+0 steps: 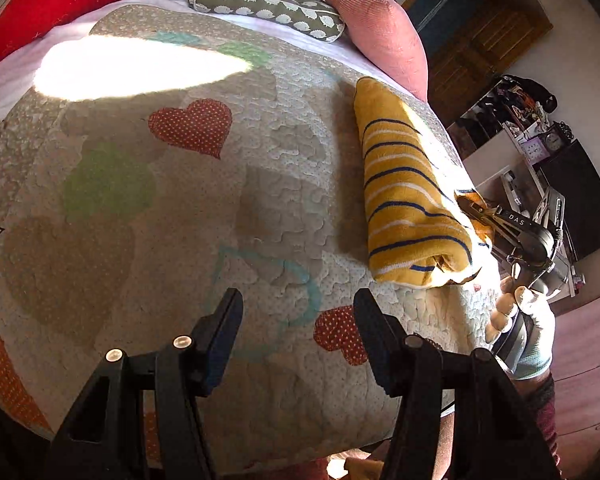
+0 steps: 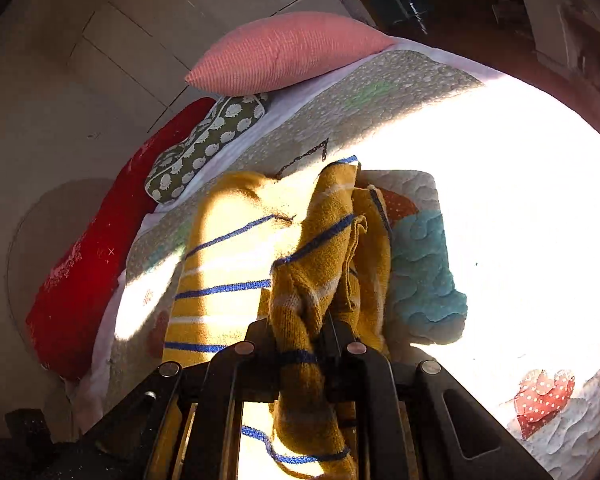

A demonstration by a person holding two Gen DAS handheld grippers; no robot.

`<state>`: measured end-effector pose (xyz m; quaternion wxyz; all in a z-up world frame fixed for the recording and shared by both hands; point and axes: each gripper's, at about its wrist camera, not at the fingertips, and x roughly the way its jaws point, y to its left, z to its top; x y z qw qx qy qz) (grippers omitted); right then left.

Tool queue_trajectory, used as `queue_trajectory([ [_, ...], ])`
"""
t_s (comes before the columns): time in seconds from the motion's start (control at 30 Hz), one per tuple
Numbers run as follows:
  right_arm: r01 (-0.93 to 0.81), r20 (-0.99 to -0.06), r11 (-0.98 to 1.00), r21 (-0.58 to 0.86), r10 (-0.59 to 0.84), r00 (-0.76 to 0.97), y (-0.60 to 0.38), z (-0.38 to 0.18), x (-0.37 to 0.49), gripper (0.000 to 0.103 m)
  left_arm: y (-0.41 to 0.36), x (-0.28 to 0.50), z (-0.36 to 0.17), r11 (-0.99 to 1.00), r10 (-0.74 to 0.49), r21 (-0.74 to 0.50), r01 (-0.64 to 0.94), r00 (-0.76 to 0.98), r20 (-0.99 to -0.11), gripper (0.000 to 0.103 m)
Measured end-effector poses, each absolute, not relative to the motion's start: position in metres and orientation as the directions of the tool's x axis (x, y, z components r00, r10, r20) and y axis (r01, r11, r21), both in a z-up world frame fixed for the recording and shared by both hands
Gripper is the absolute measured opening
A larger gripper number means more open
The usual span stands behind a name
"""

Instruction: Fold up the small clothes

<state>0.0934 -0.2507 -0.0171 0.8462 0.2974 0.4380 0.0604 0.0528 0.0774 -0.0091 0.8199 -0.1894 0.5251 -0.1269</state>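
Item: yellow striped garment (image 1: 410,196), knitted, blue and white bands, folded into a long bundle lying on the quilted bedspread (image 1: 188,208) close to the bed's right-hand edge. Right claw (image 2: 300,344): clamped on a bunched fold of the knit, with loose layers hanging either side. Left claw (image 1: 296,320): jaws apart, empty, above bare quilt well apart from the bundle. Risks, as judged: a grip on only some layers could let the fold slump open when lifted; a pull toward the near edge could drag the bundle off the bed; strong sun glare hides the quilt on the right. Open room: wide bare quilt to the left; pink cushion (image 1: 380,28), patterned bolster (image 1: 268,4) and red pillow (image 1: 44,4) far off at the head.
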Motion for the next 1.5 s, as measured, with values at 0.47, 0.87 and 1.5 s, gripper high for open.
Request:
queue_trajectory([
  [0.47, -0.004, -0.594, 0.814, 0.581, 0.427, 0.682, -0.228, 0.056, 0.053, 0.040, 0.067, 0.031, -0.008, 0.909, -0.391, -0.416, 0.037, 0.421, -0.818, 0.057],
  [0.87, 0.078, -0.660, 0.817, 0.571, 0.400, 0.636, -0.225, 0.011, 0.057, 0.037, 0.077, 0.010, 0.001, 0.929, -0.345, -0.366, 0.044, 0.458, -0.820, 0.058],
  [1.5, -0.116, -0.690, 0.894, 0.433, 0.412, 0.596, -0.149, 0.035, 0.093, 0.039, 0.094, 0.017, -0.010, 0.939, -0.294, -0.344, -0.022, 0.466, -0.834, 0.061],
])
